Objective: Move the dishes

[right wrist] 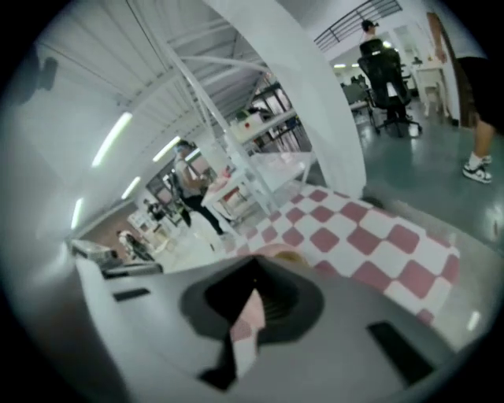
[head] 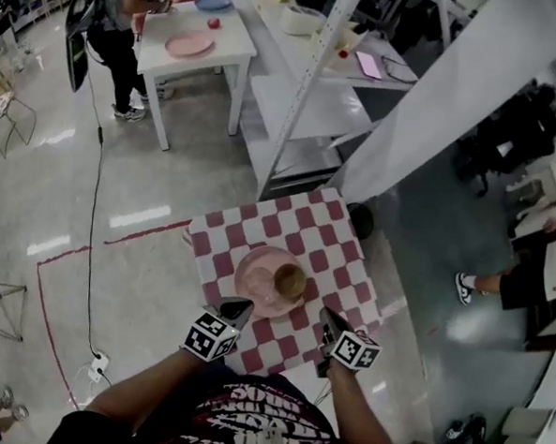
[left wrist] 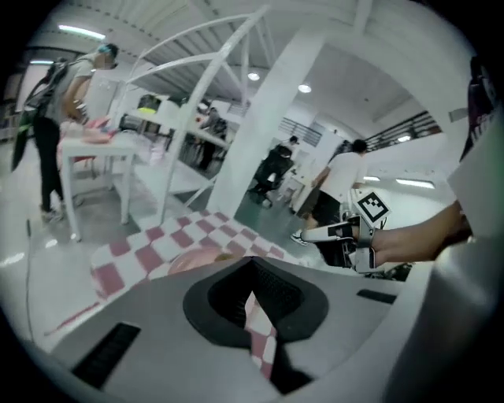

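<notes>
Pink plate (head: 256,279) sits roughly mid-table on the red-and-white checked cloth (head: 337,258), w/ 1 small brownish bowl (head: 289,281) standing on its right part. Those 2 dishes are the only ones on this table, and neither is held.

The left gripper (head: 237,309) hangs over the near edge of the cloth, just beside the plate's near-left rim. Its own view shows the jaws closed tip to tip w/ nothing btwn them (only a sliver of checked cloth shows through the slit behind the tips). The right gripper (head: 328,317) is over the near-right part of the cloth, close to the plate but apart from it. Its jaws are likewise pressed together and empty, and its view looks past them at the plate (right wrist: 272,250).

Progress: hard to settle. The task gives no destination, so the dishes' spot can't be checked against one. Plate and bowl stacked at centre w/ 2 empty, closed grippers beside them fits a stack waiting to be lifted away. It fits equally a stack just set down here and let go. The bowl's depth and contents are too small to read.

Farther off, a white table (head: 228,44) carries another pink plate (head: 188,43) and a blue one (head: 213,2), w/ another person standing at it.
</notes>
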Action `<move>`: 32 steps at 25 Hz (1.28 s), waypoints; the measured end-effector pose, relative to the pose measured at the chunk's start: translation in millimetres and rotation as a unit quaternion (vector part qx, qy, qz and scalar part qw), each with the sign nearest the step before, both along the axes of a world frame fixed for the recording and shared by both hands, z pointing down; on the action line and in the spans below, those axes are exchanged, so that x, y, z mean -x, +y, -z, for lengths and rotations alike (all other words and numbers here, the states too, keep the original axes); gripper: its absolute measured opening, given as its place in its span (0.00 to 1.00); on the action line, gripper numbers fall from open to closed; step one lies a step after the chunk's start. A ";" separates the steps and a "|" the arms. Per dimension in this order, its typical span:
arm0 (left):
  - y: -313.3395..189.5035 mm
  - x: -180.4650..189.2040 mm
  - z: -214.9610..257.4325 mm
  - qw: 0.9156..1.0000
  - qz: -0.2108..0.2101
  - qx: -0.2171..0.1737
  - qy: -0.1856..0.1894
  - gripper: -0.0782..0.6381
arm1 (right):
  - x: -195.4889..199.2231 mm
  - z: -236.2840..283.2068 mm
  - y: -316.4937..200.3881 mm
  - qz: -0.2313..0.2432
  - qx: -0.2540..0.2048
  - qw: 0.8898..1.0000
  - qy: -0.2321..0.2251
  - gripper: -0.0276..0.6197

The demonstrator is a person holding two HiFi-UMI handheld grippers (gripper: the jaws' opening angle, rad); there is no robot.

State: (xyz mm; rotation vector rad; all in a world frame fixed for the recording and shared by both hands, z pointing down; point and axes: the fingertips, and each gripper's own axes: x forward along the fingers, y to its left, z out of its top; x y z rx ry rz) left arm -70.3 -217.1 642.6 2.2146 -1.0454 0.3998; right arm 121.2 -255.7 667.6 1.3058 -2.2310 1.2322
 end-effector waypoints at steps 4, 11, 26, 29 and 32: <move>0.6 -66.3 47.3 0.988 -0.134 -0.070 0.027 0.15 | 0.5 83.2 42.2 -0.020 -0.107 0.994 -0.002 0.09; 31.5 -149.9 86.8 0.958 -0.246 -0.144 0.031 0.15 | -20.6 155.5 125.2 -0.048 -0.265 0.947 0.175 0.09; 71.2 -180.1 182.6 0.956 -0.140 -0.257 0.032 0.15 | -49.8 222.5 178.8 -0.036 -0.351 0.921 0.165 0.09; 91.6 -177.2 187.5 0.961 -0.099 -0.259 0.016 0.15 | -49.5 231.1 187.0 -0.003 -0.372 0.919 0.133 0.09; 110.0 -174.2 191.2 0.966 -0.068 -0.249 0.008 0.15 | -48.4 238.4 194.6 0.020 -0.385 0.916 0.111 0.09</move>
